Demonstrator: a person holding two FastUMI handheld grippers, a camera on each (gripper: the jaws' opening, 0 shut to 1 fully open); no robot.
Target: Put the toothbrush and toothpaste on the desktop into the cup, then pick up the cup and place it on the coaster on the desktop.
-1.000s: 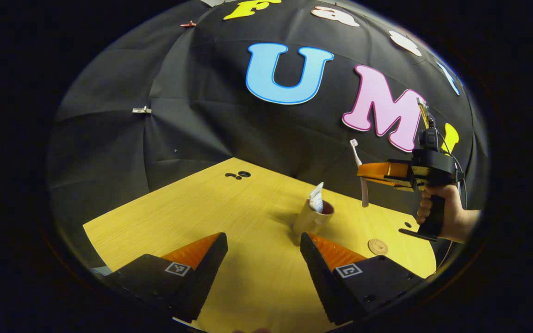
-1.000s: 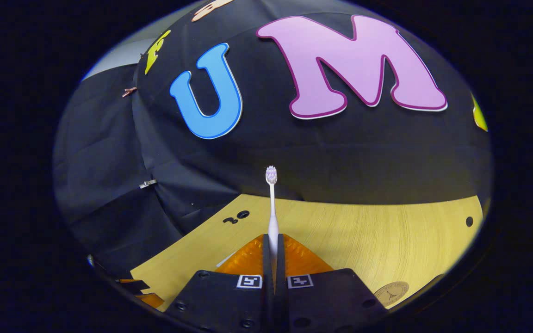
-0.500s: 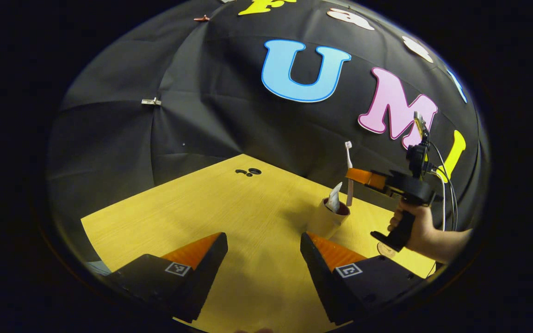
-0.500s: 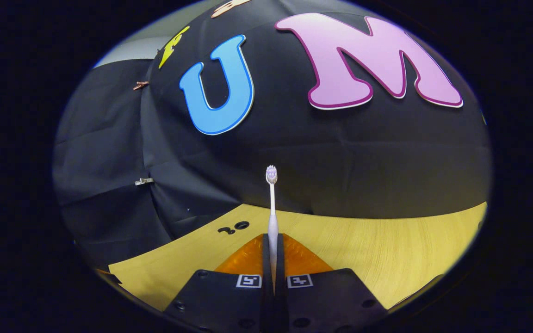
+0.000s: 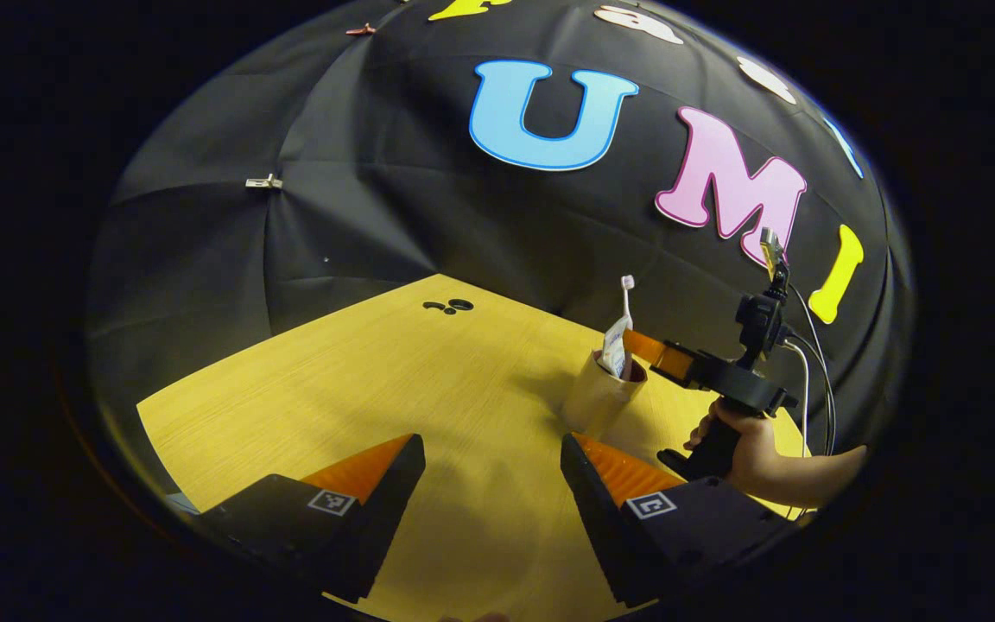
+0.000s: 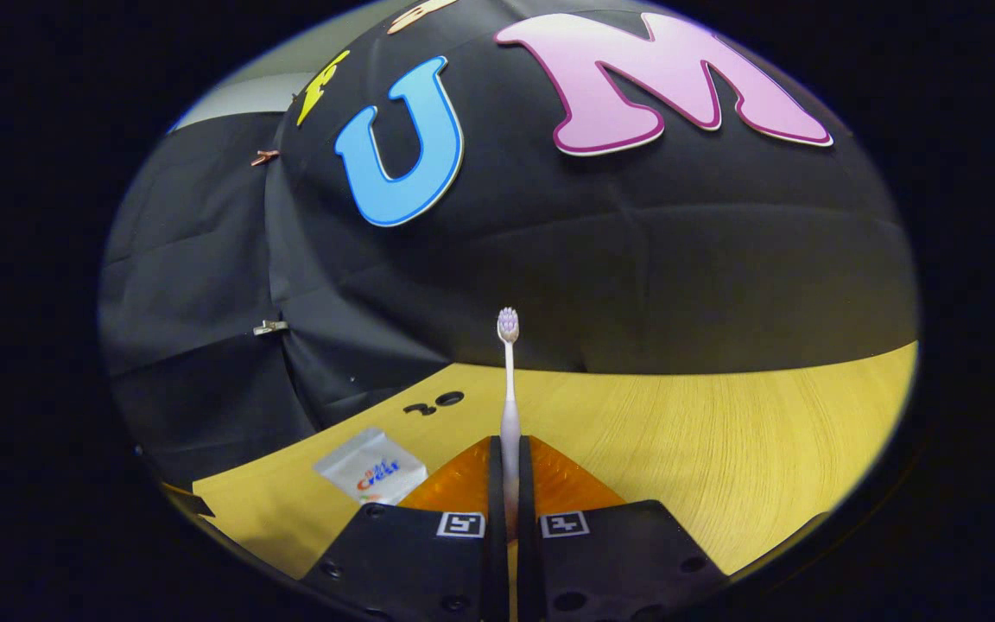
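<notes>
Lowered since a second ago: my right hand-held gripper (image 5: 640, 345) has come down from beside the cup to directly over it, carrying the toothbrush with it. Item, toothbrush (image 6: 508, 380): white, upright, bristle head on top, clamped between the closed fingers of the right hand-held gripper (image 6: 508, 484); in the left gripper view its head (image 5: 627, 283) stands above the cup mouth and its lower end appears to be inside the rim, though I cannot tell how deep. Item, toothpaste tube (image 5: 614, 345): white, standing tilted in the cup, top end showing above the rim; in the right gripper view its flat end (image 6: 370, 466) sits just left of my gripper fingers. Item, cup (image 5: 598, 397): tan outside, dark red inside, upright on the yellow wooden worktop (image 5: 377, 380). Item, left hand-held gripper (image 5: 493, 484): fingers wide apart, holding nothing, low over the worktop, near the cup. Item, hand (image 5: 744, 441): wrapped around the right gripper's black handle.
</notes>
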